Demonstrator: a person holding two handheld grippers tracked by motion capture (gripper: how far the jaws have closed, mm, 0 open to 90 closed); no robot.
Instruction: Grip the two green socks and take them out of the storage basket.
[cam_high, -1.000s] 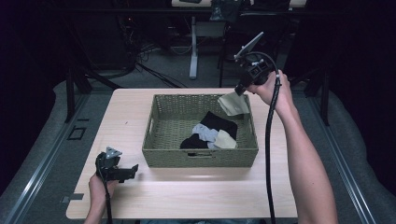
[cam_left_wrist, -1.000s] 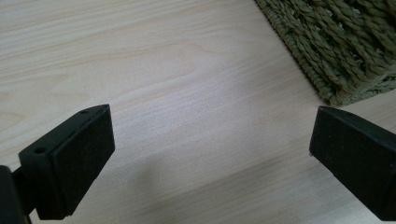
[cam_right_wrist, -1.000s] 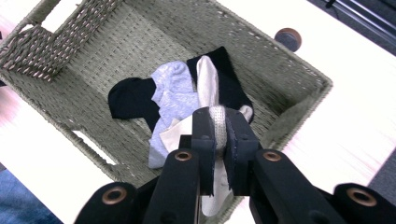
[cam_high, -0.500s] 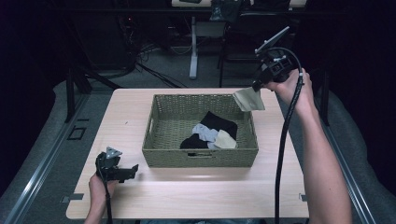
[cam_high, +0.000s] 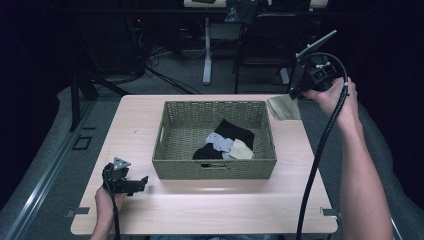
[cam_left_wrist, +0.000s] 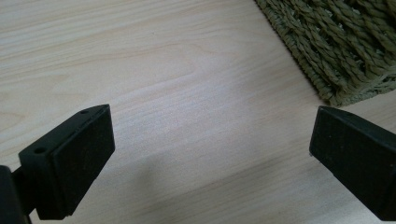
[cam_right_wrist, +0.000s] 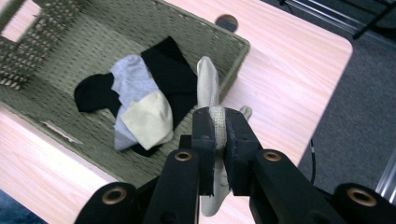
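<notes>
high view: pale wood table (cam_high: 210, 210), dark room.

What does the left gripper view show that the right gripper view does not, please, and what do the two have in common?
The left gripper view alone shows the left tongs standing wide open with bare tabletop between them, beside the basket's outer corner. The right gripper view alone shows the right tongs shut on a beige sock that hangs above the table, the socks lying inside the basket, and grey floor past the table's edge. Both show the woven basket and the light wooden table.
</notes>
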